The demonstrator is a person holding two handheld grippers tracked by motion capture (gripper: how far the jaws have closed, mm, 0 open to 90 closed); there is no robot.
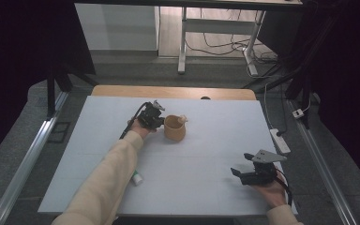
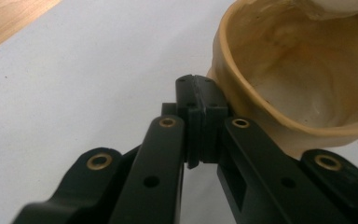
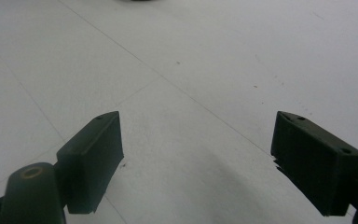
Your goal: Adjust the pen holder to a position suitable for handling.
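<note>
Two hand-held grippers are working over a pale blue-grey sheet (image 1: 201, 140) that is covering the table, with a strip of the light wooden tabletop (image 1: 173, 91) showing along the far edge. Beyond the table, grey carpet is running back to white metal desk legs (image 1: 183, 42) and a tangle of dark cables (image 1: 225, 47), while a white power strip (image 1: 280, 140) is lying on the floor beside the sheet's right edge and dark curtains are closing in both sides of the room. A small white tube with a green end (image 1: 137, 178) is lying on the sheet near the front, partly under the person's cream sleeve (image 1: 108, 183). The task's thing, a tan, rough-walled clay cup (image 1: 175, 128), is standing upright a little behind the sheet's middle, with a small pale object (image 1: 182, 119) sitting at its far rim. The left gripper (image 1: 158, 121) is reaching in from the cup's left; in the left gripper view its black pads are pressing flat against each other with nothing between them, and their tips (image 2: 196, 93) are sitting against the outside of the cup's wall (image 2: 261, 116) just below the rim, so it is touching the cup without holding it. The right gripper (image 1: 242, 164), carrying a grey three-cornered plate (image 1: 268, 155), is resting in the person's right hand (image 1: 272, 190) near the sheet's front right corner, well apart from the cup. In the right gripper view its two black pads (image 3: 93, 158) are standing wide apart over bare sheet, holding nothing.
</note>
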